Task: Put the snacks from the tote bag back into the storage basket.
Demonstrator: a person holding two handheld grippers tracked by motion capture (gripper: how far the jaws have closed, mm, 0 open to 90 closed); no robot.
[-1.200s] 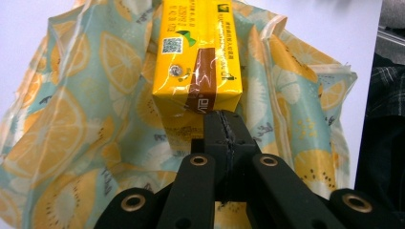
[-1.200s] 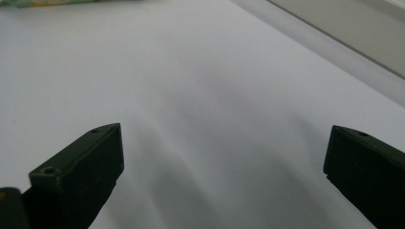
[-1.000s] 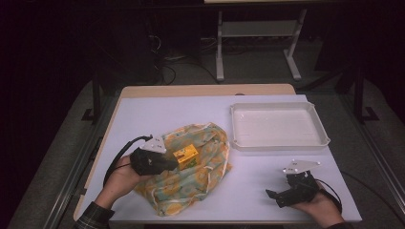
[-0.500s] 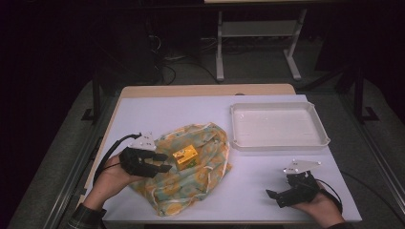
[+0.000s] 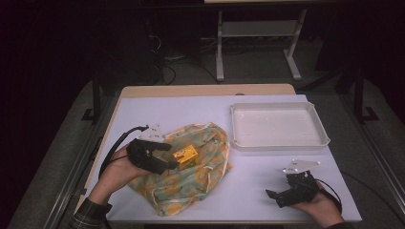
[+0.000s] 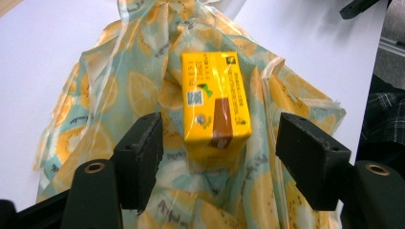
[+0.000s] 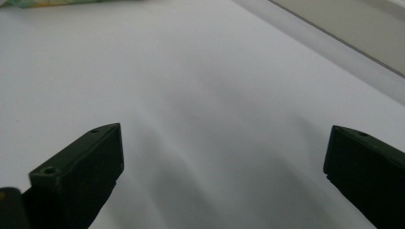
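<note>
Yellow carton [image 6: 215,100], small unreadable print, QR code, on lemon-print bag [image 6: 114,95], left tongs [image 6: 219,157] open

We cannot read the small print on the yellow carton [image 6: 216,98], and beneath it the fruit-patterned bag [image 6: 119,95] runs off the bottom edge of the left gripper view.

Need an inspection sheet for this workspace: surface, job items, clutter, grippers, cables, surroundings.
Surface: white-covered table, wooden edge at the far side.
Job's things: yellow carton lying on the lemon-print bag, left of centre.
Clutter: empty white tray at far right.
Grippers: left gripper open, jaws have just been opening, standing either side of the carton without touching it; right gripper open, over bare table at near right.
Cables: black cable looping from the left gripper.
Surroundings: dark room, metal stand behind the table.
</note>
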